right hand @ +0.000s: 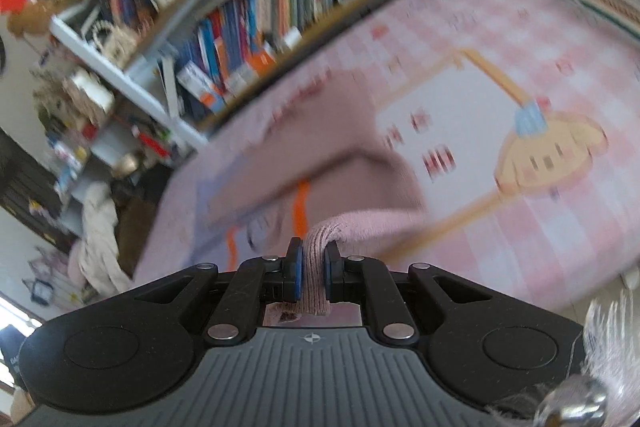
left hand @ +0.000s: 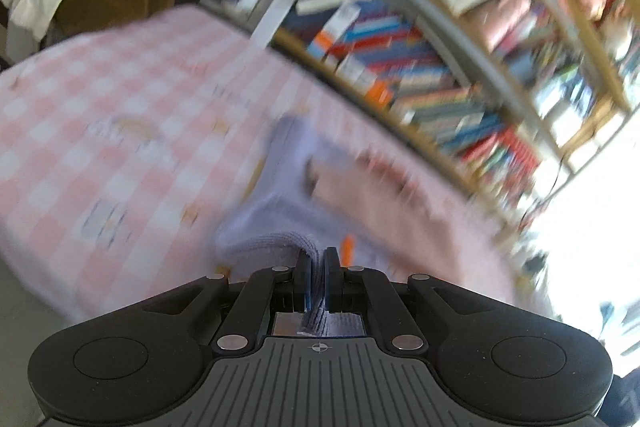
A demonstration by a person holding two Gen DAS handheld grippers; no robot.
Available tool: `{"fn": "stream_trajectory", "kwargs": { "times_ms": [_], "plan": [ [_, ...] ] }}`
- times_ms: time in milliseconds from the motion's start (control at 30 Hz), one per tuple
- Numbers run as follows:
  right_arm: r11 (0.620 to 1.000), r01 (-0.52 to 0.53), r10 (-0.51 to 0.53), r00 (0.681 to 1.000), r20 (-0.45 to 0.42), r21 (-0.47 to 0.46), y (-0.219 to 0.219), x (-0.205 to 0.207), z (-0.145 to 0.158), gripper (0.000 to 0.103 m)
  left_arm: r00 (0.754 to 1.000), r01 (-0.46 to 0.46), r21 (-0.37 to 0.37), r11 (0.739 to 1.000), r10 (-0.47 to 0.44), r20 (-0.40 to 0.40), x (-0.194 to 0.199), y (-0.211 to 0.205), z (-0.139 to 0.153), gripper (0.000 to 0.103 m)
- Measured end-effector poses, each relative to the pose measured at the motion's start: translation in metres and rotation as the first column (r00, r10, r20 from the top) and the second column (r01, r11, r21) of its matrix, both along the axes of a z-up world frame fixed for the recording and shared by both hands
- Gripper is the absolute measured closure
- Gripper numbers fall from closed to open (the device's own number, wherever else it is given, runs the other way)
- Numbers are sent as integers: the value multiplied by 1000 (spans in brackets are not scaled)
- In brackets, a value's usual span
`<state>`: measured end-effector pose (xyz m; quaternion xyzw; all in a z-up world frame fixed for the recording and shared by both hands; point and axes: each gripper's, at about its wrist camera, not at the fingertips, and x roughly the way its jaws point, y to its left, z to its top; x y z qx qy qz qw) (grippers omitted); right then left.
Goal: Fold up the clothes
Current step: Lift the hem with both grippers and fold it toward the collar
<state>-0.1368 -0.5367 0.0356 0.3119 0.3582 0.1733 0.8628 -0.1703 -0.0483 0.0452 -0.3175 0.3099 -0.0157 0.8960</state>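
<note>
Fingers [left hand: 301,269] over pink checked bedspread [left hand: 120,99].

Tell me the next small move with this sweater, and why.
Probably carry both pinched edges forward over the sweater to make the fold: the left gripper and right gripper are each shut on knit fabric, lifted above the checked bedspread, with the rest trailing ahead.

2 grippers, the left gripper [left hand: 318,259] and the right gripper [right hand: 313,253]; 1 knitted garment [right hand: 340,163]; 1 pink checked bedspread [left hand: 120,99]; 1 bookshelf [left hand: 460,39].
</note>
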Motion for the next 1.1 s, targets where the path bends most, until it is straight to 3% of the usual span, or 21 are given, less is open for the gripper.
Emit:
{"fn": "stream_trajectory", "kwargs": {
  "times_ms": [233,467,800,1100],
  "plan": [
    [993,56,-65,994,83,105,4,57,28,94,995,-25,-32,999,28,100,59,9,19,99],
    [994,71,-82,986,143,81,19,112,50,94,989,4,-24,1000,0,149,118,14,30,98],
    [993,114,-114,989,93,0,37,179,37,93,997,25,-23,999,-24,74,188,23,5,98],
    [988,132,-132,991,10,-84,54,220,14,92,998,65,16,998,-65,-9,222,22,-20,97]
  ]
}}
